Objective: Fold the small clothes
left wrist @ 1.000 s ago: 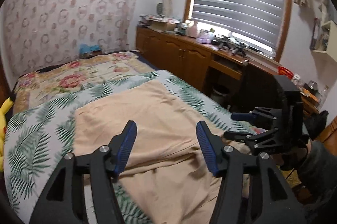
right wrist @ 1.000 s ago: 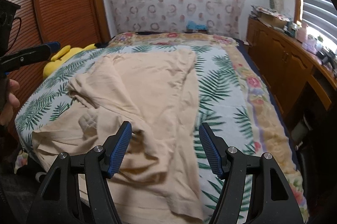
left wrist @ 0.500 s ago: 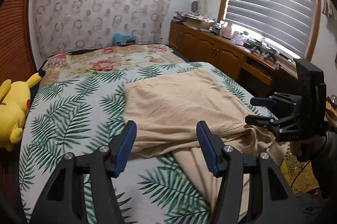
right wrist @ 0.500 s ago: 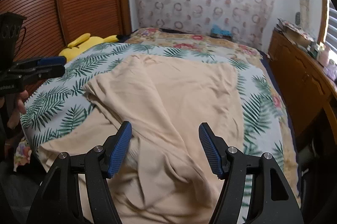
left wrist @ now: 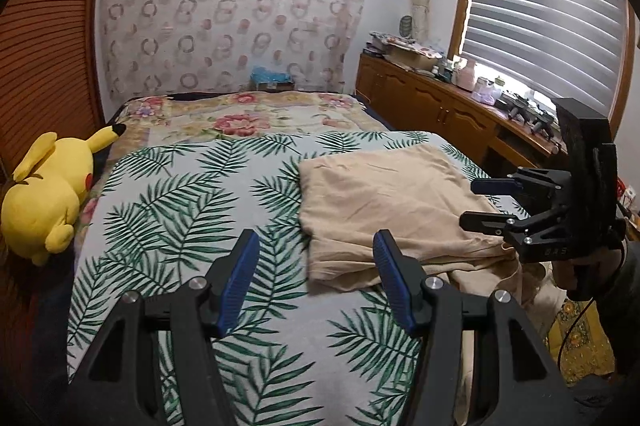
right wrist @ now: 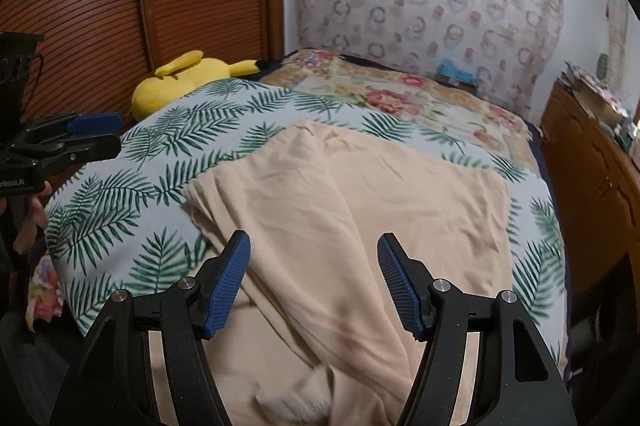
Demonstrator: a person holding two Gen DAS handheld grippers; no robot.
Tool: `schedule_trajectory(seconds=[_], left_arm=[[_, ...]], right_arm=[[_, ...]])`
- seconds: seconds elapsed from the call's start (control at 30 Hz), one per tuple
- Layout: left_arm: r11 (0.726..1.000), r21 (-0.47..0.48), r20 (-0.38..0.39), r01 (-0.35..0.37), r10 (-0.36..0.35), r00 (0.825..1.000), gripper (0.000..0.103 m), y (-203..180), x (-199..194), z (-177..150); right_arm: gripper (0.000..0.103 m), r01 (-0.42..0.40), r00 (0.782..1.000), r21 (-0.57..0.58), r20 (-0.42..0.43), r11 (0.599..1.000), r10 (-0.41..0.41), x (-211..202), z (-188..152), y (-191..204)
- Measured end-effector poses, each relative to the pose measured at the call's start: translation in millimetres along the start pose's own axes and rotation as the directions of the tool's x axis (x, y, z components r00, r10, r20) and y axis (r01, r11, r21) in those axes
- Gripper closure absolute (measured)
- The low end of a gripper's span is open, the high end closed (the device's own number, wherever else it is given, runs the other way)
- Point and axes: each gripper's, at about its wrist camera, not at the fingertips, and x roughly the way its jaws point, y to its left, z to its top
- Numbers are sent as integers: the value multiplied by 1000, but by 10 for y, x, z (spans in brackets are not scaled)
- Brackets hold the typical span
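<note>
A beige garment (left wrist: 380, 201) lies crumpled on the palm-leaf bedspread (left wrist: 180, 218), its near part hanging over the bed's front edge. My left gripper (left wrist: 316, 278) hovers open above the bedspread at the garment's left edge, with nothing between its blue pads. My right gripper (right wrist: 314, 278) is open above the middle of the beige garment (right wrist: 352, 209), also holding nothing. Each gripper shows in the other's view: the right gripper (left wrist: 472, 202) sits at the garment's right side, and the left gripper (right wrist: 116, 134) is off the bed's left corner.
A yellow plush toy (left wrist: 44, 193) lies at the bed's left edge beside a slatted wooden wall (right wrist: 120, 5). A floral blanket (left wrist: 248, 117) covers the far end. A cluttered wooden cabinet (left wrist: 432, 105) runs along the right under a window with blinds (left wrist: 548, 21).
Both views have swung leftwards. The left gripper has gone from above the garment to its left edge over the leaf print. The right gripper has shifted over the garment's middle. Both grippers' jaws are unchanged.
</note>
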Motion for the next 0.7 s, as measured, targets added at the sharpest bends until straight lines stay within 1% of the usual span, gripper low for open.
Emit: schedule_trajectory(seconds=[0.2, 0.3, 0.4, 0.5, 0.6, 0.7], left_arm=[[999, -26, 10, -23, 23, 1000, 45, 170, -73, -49], [998, -45, 14, -36, 36, 999, 45, 268, -95, -62], [997, -60, 17, -48, 49, 999, 45, 356, -130, -88], [996, -70, 16, -59, 60, 998, 45, 426, -143, -109], [995, -78, 12, -63, 64, 998, 45, 468, -142, -127], [995, -80, 7, -62, 63, 998, 45, 481, -137, -156]], right_arm=[[35, -43, 999, -44, -24, 998, 42, 221, 222, 173], [35, -77, 996, -64, -49, 995, 74, 390, 347, 311], [35, -108, 992, -84, -77, 991, 101, 540, 402, 422], [35, -149, 983, -108, -125, 983, 136, 732, 418, 572], [35, -196, 968, -118, -183, 974, 172, 918, 400, 689], [35, -220, 957, -130, -223, 967, 187, 1064, 368, 779]])
